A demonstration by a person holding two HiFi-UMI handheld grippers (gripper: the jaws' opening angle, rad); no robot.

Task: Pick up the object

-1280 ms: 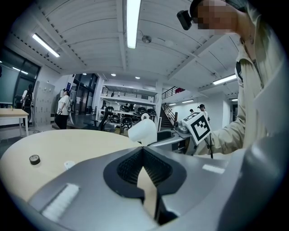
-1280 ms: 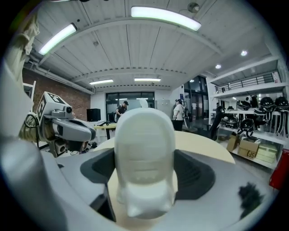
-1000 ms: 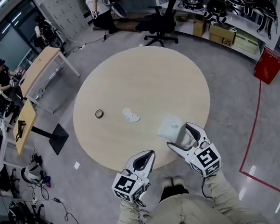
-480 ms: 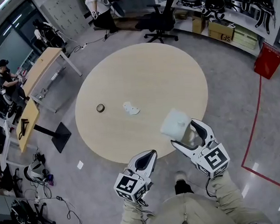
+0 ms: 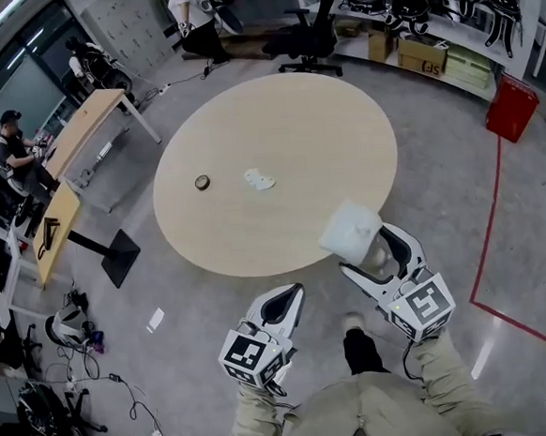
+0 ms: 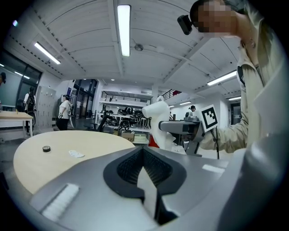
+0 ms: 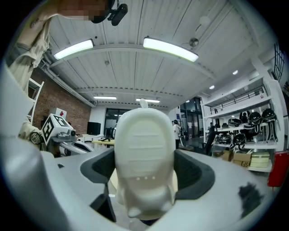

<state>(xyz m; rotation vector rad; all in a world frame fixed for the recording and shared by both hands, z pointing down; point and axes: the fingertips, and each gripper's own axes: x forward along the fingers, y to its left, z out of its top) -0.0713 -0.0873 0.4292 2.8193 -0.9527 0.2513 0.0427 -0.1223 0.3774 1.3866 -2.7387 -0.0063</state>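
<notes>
Only a cardboard box [image 5: 422,57] carries print, possibly "SF".

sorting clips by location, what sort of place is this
Likely a lab or workshop-style office: a round table, shelves stacked with black gear and boxes, an office chair.

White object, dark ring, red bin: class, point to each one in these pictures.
white object [image 7: 144,153], right gripper view, middle of its ribbed face.
dark ring [image 5: 201,182], head view, its visible middle.
red bin [image 5: 511,109], head view, on its red body.
</notes>
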